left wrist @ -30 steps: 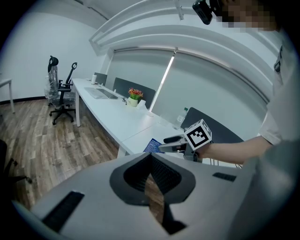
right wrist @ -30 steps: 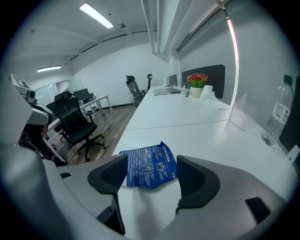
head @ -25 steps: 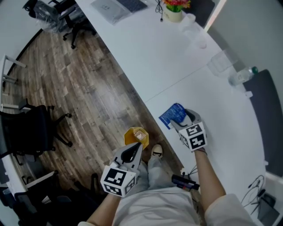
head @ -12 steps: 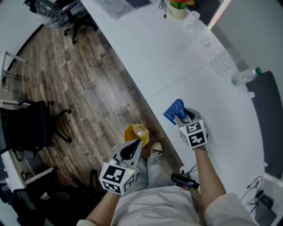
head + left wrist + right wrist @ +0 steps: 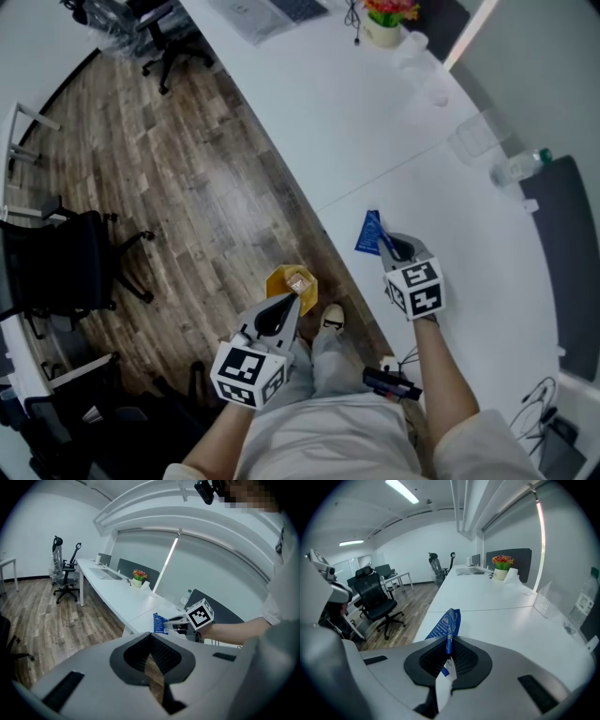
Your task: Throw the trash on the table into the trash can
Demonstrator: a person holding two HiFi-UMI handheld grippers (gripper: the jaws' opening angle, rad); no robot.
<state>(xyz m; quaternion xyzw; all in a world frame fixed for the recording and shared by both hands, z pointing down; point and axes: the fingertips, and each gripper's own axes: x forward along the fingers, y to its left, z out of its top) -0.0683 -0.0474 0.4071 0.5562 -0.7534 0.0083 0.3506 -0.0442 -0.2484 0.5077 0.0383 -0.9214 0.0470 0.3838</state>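
A blue wrapper [image 5: 369, 234] stands on edge just above the white table [image 5: 394, 122] near its front edge. My right gripper [image 5: 389, 249] has just closed its jaws and is shut on the wrapper's lower edge. In the right gripper view the wrapper [image 5: 446, 622] sticks up from the right gripper [image 5: 449, 641]. My left gripper [image 5: 284, 307] hangs over the floor left of the table, shut, with only a thin floor-coloured slit between its jaws [image 5: 151, 640]. Just beyond its tips a yellow-rimmed bin [image 5: 279, 281] on the floor holds a tan piece.
A flower pot [image 5: 380, 21], a laptop [image 5: 258, 11], a clear container [image 5: 473, 136] and a plastic bottle [image 5: 518, 167] sit further along the table. A black office chair [image 5: 56, 272] stands at the left. My shoe [image 5: 330, 322] is beside the bin.
The right gripper went from open around the flat blue wrapper to shut on it and rose slightly, so the wrapper now stands on edge. The left gripper stayed put.
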